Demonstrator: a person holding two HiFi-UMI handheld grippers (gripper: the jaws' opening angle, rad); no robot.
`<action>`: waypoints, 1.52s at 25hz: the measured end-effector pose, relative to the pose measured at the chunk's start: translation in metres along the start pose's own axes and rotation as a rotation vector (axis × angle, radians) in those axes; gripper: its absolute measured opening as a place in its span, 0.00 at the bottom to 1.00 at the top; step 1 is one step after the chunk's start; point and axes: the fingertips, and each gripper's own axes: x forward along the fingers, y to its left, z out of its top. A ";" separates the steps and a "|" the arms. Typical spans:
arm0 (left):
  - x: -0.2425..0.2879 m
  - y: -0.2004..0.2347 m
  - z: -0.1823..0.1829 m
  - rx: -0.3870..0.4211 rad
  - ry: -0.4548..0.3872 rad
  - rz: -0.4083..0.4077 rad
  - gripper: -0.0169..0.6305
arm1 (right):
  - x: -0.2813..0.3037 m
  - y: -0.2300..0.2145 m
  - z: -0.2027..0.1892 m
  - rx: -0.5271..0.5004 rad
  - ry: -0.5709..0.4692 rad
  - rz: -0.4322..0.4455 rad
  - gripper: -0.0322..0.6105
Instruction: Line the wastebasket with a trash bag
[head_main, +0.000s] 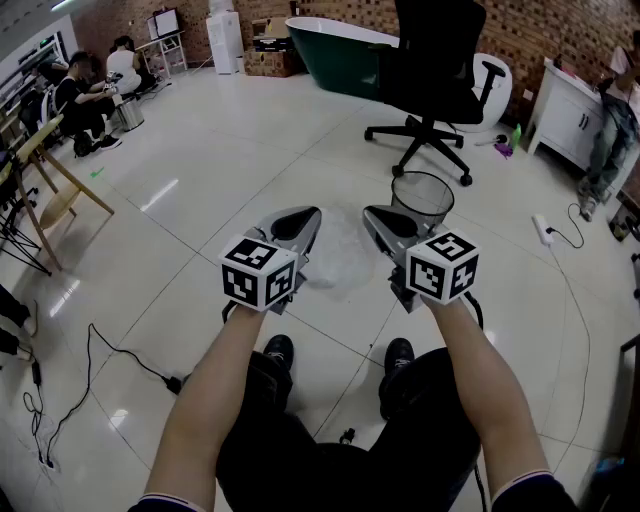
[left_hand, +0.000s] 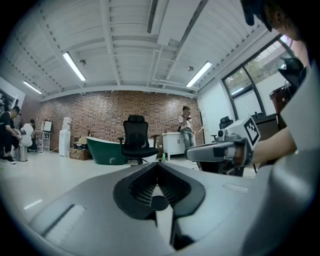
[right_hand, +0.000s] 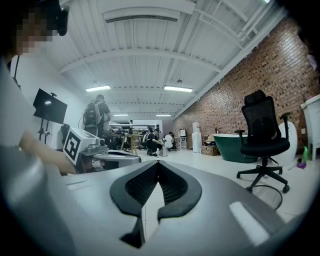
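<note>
On the glossy white floor (head_main: 200, 170) a mesh wastebasket (head_main: 421, 196) stands beside a crumpled clear trash bag (head_main: 342, 258) — left tongs (head_main: 305, 222) and right tongs (head_main: 378, 220) both closed, empty, level.

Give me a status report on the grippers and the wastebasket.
Left gripper shut, empty; right gripper shut, empty. Wastebasket upright, unlined; clear bag lies on the floor near it, untouched. Office chair just behind the basket.

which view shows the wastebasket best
The head view: the mesh wastebasket stands whole on the floor in front of the office chair. The right gripper view catches only what seems its rim, low right; the left gripper view does not show it.
</note>
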 end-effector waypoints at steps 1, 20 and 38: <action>-0.001 0.000 0.000 0.000 0.000 0.002 0.05 | 0.000 0.000 0.000 0.000 0.000 0.001 0.05; 0.023 -0.004 0.021 -0.018 -0.039 0.064 0.05 | -0.006 -0.020 0.004 -0.024 -0.014 -0.003 0.05; 0.061 0.033 0.004 -0.038 -0.024 0.076 0.05 | 0.025 -0.060 0.002 -0.062 0.039 0.011 0.05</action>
